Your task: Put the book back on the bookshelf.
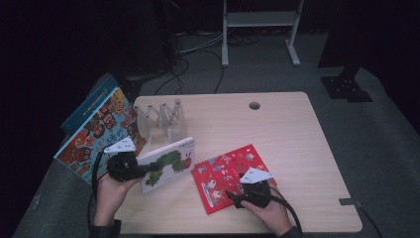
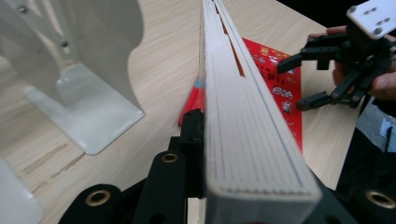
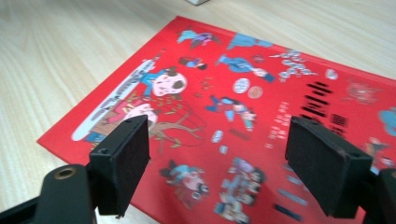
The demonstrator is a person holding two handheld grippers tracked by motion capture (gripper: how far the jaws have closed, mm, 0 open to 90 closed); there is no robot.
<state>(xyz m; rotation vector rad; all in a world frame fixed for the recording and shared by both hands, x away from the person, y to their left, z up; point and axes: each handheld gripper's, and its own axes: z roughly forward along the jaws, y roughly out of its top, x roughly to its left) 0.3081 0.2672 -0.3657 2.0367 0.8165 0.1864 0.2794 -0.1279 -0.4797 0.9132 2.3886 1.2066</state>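
The left gripper [image 1: 143,170] clamps the caterpillar board book [image 1: 171,163] on edge, its long axis pointing toward the white book rack [image 1: 161,119] just beyond, while the right gripper [image 3: 217,163] hovers open-jawed over the flat red book [image 3: 261,121].

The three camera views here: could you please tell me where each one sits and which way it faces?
High view: above the person's side, looking forward and down on the table; both hands, left gripper and right gripper show.
Left gripper view: rides the left gripper, looking along the white book clamped in its jaws, beside the rack.
Right gripper view: rides the right gripper, looking down between open jaws.
Shared: all three show the red book.
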